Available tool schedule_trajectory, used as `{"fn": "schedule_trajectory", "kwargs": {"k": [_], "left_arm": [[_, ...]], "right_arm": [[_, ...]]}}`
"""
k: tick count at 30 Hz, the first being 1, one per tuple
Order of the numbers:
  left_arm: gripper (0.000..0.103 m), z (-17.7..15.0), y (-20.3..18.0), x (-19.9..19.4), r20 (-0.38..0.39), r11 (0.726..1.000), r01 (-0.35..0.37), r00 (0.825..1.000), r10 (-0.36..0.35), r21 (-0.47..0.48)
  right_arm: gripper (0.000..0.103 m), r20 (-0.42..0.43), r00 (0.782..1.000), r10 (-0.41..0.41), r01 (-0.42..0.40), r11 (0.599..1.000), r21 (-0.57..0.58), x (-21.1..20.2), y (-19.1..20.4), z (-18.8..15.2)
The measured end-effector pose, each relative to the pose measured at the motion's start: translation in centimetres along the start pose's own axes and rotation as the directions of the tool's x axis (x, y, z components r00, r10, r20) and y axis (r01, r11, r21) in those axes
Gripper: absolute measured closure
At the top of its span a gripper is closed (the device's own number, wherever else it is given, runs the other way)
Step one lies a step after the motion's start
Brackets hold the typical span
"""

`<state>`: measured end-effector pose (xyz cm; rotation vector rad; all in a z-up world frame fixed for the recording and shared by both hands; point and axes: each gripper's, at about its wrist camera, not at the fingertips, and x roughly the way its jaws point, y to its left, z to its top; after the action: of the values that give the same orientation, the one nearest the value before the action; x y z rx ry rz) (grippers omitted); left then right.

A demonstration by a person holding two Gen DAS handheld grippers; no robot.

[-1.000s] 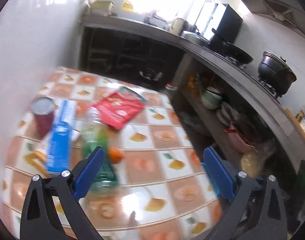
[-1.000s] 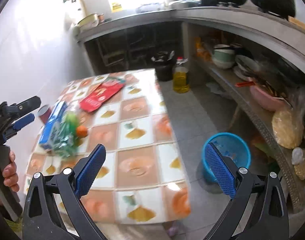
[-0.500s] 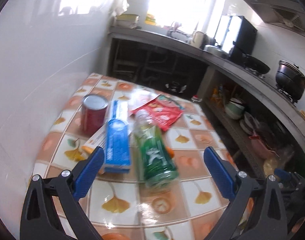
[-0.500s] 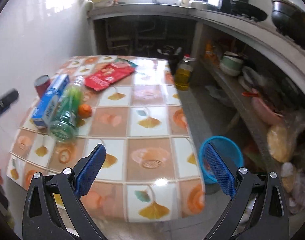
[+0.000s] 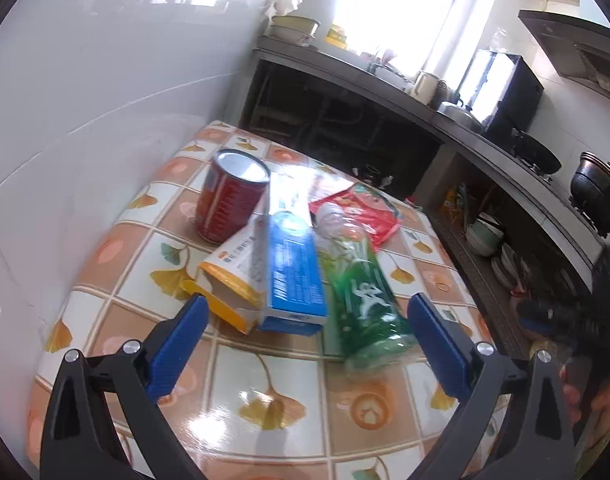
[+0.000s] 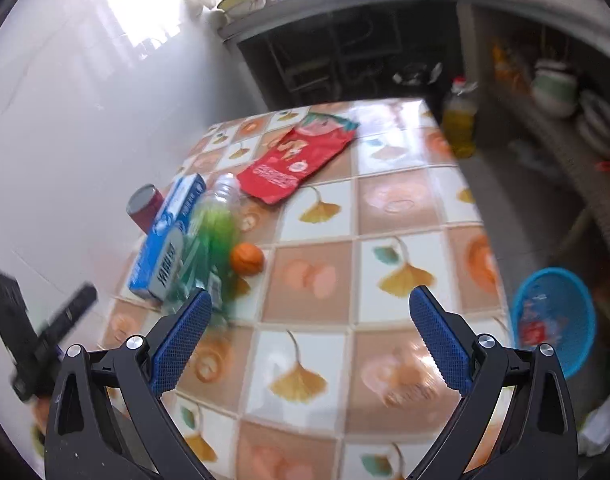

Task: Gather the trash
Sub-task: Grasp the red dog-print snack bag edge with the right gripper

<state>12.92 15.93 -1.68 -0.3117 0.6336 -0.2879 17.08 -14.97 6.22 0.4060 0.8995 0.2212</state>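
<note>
Trash lies in a cluster on the tiled table: a red can standing upright, a yellow-and-white carton, a blue box, a green plastic bottle on its side and a red snack bag. My left gripper is open and empty, just in front of the blue box and bottle. In the right wrist view the can, blue box, bottle, an orange ball and the snack bag show. My right gripper is open, empty, above the table's middle.
A blue basket holding some trash stands on the floor right of the table. A white wall runs along the table's left. A yellow oil bottle stands on the floor behind the table. Counters and shelves with pots and bowls line the right.
My left gripper has swung left and come closer to the blue box and bottle. My right gripper has moved forward over the table and turned left. Both stay open.
</note>
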Motion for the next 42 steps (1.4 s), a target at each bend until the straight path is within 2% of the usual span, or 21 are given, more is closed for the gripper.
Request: {"fn": "schedule_trajectory", "kwargs": {"k": [2,5,9,10,13,15,19,22,25,30,33,35,37,39,42], "left_arm": [[0.006,0.1,0.4,0.0,0.015,1.000,-0.012,1.000,0.011,0.011],[0.006,0.4,0.8,0.4,0.027,0.999,-0.030,0.999,0.030,0.032],[0.006,0.8,1.1,1.1,0.032,0.999,-0.028,0.999,0.027,0.041],[0.006,0.9,1.1,1.2,0.033,0.999,-0.026,0.999,0.025,0.043],[0.006,1.2,0.7,1.6,0.045,0.998,-0.023,0.999,0.020,0.063],[0.006,1.3,0.3,1.6,0.055,0.996,-0.022,0.998,0.018,0.084],[0.006,1.3,0.0,1.7,0.066,0.994,-0.016,0.998,0.009,0.109],[0.006,1.3,-0.2,1.7,0.072,0.993,-0.002,0.997,-0.006,0.121],[0.006,1.4,-0.2,1.9,0.072,0.992,0.010,0.997,-0.020,0.126],[0.006,1.4,0.2,2.2,0.073,0.993,0.020,0.997,-0.029,0.116],[0.006,1.3,0.3,2.2,0.075,0.993,0.019,0.997,-0.027,0.114],[0.006,1.2,0.3,2.2,0.077,0.993,0.018,0.997,-0.027,0.116],[0.006,1.1,0.3,2.1,0.078,0.993,0.020,0.997,-0.029,0.118],[0.006,1.0,0.2,2.0,0.077,0.993,0.018,0.997,-0.028,0.119],[0.006,0.8,0.1,1.9,0.074,0.992,0.021,0.997,-0.030,0.122]], "right_arm": [[0.008,-0.017,0.998,0.068,-0.068,0.998,0.014,1.5,0.0,1.7],[0.008,-0.048,0.990,0.131,-0.128,0.990,0.059,4.6,-0.2,4.5],[0.018,-0.101,0.978,0.183,-0.166,0.974,0.156,9.3,-1.1,7.5],[0.024,-0.117,0.977,0.176,-0.151,0.969,0.196,10.7,-1.4,8.3],[0.033,-0.156,0.973,0.171,-0.126,0.956,0.263,14.0,-1.9,10.0],[0.034,-0.177,0.974,0.140,-0.088,0.958,0.272,15.6,-1.9,11.0],[0.046,-0.219,0.975,0.036,0.029,0.957,0.287,18.7,-2.6,12.4],[0.052,-0.232,0.973,0.007,0.072,0.941,0.330,20.3,-3.8,13.3],[0.056,-0.229,0.972,-0.051,0.123,0.942,0.312,21.5,-4.2,14.5],[0.058,-0.238,0.960,-0.146,0.195,0.960,0.200,23.6,-2.7,16.6],[0.067,-0.240,0.935,-0.262,0.275,0.961,0.024,24.9,-0.7,17.1],[0.081,-0.218,0.908,-0.359,0.337,0.932,-0.133,25.8,0.9,16.9],[0.084,-0.184,0.899,-0.396,0.351,0.906,-0.236,26.0,1.8,16.6],[0.096,-0.156,0.880,-0.448,0.385,0.866,-0.319,26.1,2.2,16.2],[0.098,-0.114,0.866,-0.487,0.404,0.814,-0.417,25.7,2.3,15.2]]}}
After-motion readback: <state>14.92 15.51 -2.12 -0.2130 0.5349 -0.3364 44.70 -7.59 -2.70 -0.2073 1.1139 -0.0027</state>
